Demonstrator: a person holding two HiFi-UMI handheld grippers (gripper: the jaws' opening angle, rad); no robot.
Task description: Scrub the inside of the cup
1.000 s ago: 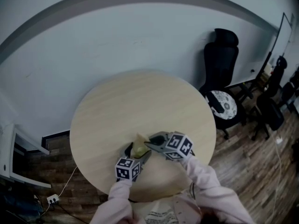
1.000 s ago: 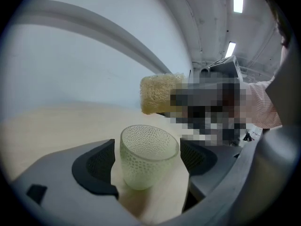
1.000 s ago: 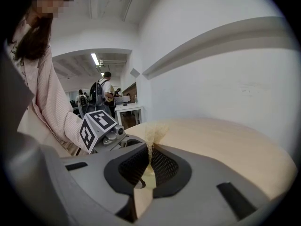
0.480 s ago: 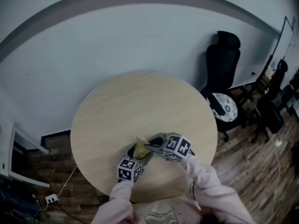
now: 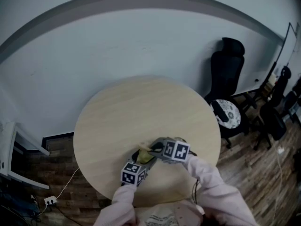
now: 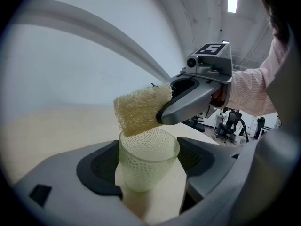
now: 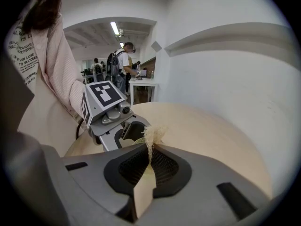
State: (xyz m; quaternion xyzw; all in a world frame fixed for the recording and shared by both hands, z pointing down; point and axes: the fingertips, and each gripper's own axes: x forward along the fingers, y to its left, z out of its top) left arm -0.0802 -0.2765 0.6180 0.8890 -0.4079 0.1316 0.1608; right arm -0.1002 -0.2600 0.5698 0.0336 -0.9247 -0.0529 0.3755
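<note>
A translucent, dimpled greenish cup point(image 6: 146, 160) stands upright between the pads of my left gripper point(image 6: 148, 161), which grips its sides. Those jaws have just been closing on it. My right gripper point(image 6: 162, 116) comes in from the right, shut on a pale yellow mesh sponge point(image 6: 141, 108). The sponge's lower edge hangs at the cup's rim, over its mouth. In the head view, cup point(image 5: 142, 158), sponge point(image 5: 145, 148) and both grippers, left point(image 5: 140, 160) and right point(image 5: 153, 149), sit low over the round table's near edge. The right gripper view shows the sponge point(image 7: 151, 136) pinched edge-on.
The round light wood table point(image 5: 141, 107) stands before a pale wall. Black office chairs point(image 5: 228, 79) are on the wooden floor at the right, and a white desk edge point(image 5: 16, 145) at the left. People stand far back in the room point(image 7: 123, 65).
My right gripper has come down and rolled, bringing the sponge closer to the cup's mouth. The left gripper with the cup has stayed in place.
</note>
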